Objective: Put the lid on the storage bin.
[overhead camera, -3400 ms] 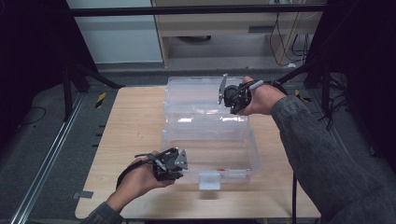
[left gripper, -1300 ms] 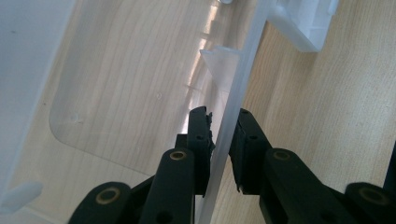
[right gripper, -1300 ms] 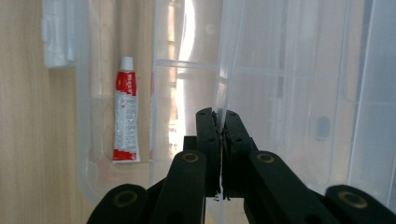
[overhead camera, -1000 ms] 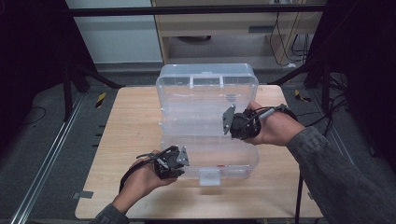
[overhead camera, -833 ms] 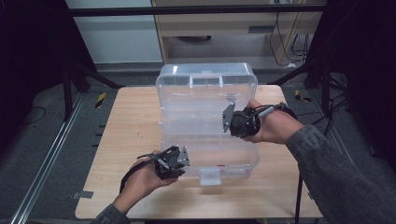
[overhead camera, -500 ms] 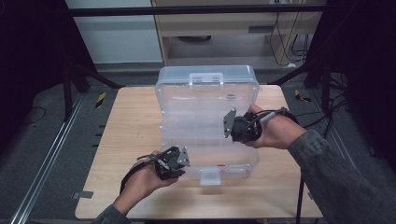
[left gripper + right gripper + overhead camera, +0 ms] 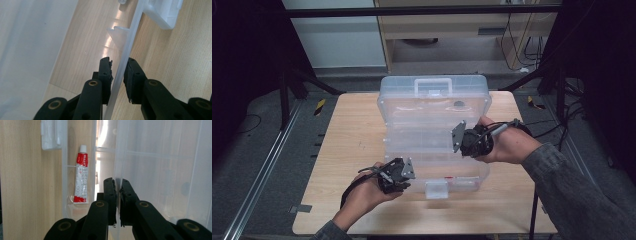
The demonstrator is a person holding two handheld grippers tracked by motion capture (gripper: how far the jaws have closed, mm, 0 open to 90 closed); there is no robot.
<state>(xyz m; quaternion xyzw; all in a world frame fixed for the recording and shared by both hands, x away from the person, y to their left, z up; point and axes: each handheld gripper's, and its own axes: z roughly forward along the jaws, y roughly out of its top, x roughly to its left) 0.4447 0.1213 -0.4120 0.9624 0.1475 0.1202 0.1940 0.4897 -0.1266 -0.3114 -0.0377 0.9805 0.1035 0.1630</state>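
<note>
A clear plastic organiser box lies on the wooden table, and its lid stands raised, tilting toward the front. My right gripper is shut on the lid's right edge; in the right gripper view the jaws pinch the thin clear lid. A red and white tube lies in a compartment of the base. My left gripper is shut on the base's front wall at its left end. In the left gripper view that clear wall runs between the pads.
A white latch hangs at the middle of the box's front, and a handle sits on the lid's top edge. Bare table lies left of the box. Dark frame posts and cables stand around the table, with a cabinet behind it.
The lid, which lay flat open at the back, has been swung up and toward the front by my right gripper. The left gripper has stayed on the front wall.
</note>
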